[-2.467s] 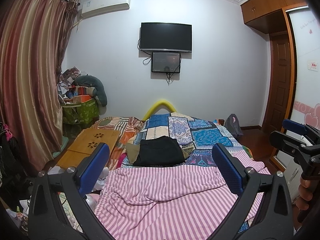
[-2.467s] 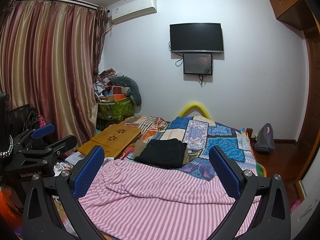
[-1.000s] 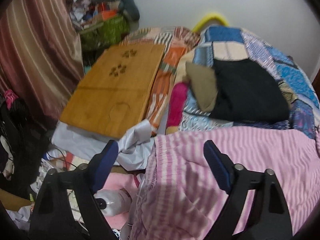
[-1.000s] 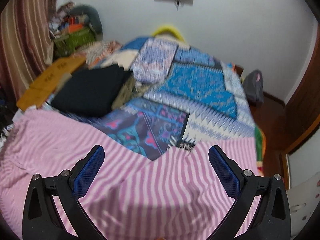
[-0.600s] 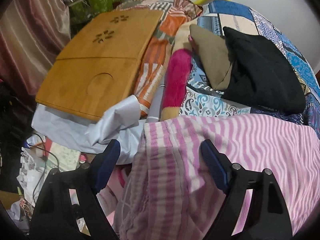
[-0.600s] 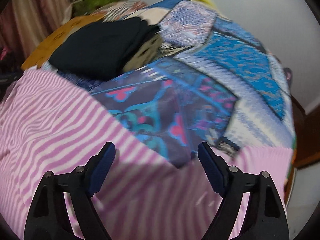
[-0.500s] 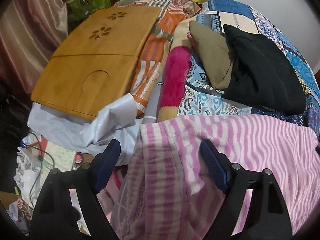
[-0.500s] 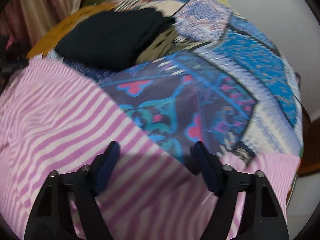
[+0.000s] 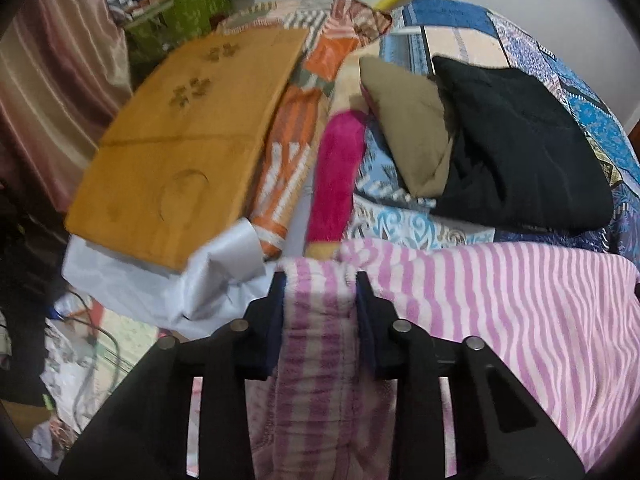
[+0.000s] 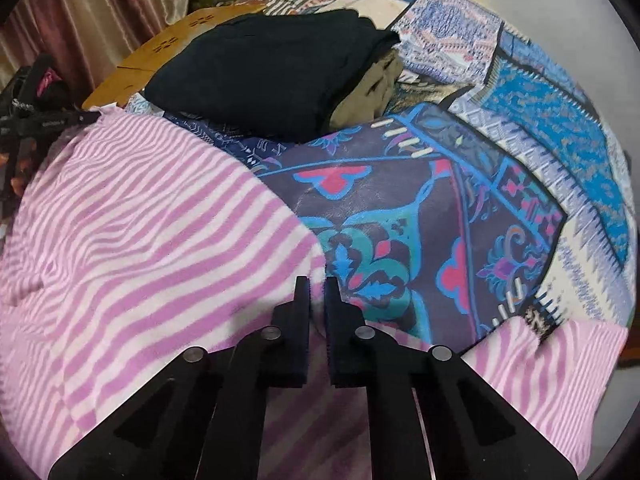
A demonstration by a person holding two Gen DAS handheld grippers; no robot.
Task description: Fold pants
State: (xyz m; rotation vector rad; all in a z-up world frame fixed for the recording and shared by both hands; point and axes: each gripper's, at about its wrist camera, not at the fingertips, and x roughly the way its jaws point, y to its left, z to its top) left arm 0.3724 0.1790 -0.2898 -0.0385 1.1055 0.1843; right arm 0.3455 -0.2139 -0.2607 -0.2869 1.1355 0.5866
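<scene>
Pink-and-white striped pants (image 9: pixel 500 300) spread across the near end of a bed covered by a patchwork quilt (image 10: pixel 460 208).

Left claw (image 9: pixel 320 280): just drawn in, now clamped on a thick bunched fold at the pants' edge, cloth filling the gap between both pads and hanging down between the arms.

Right claw (image 10: pixel 317 284): just drawn in, pads nearly meeting, pinching a thin edge of the striped cloth where it borders the quilt.

Folded black garment (image 9: pixel 520 144) resting farther up the bed on an olive one (image 9: pixel 408 128), well apart from both claws.

Left wrist view only: wooden lap tray (image 9: pixel 188 136) lying left of the bed, a magenta plush roll (image 9: pixel 336 184) just beyond the gripped fold, pale sheeting (image 9: pixel 168 284) and floor clutter below the tray.

Right wrist view only: wide run of quilt to the right, a second stretch of striped cloth (image 10: pixel 560 360) at lower right, and the other claw's black frame (image 10: pixel 48 124) at the pants' far left edge.
</scene>
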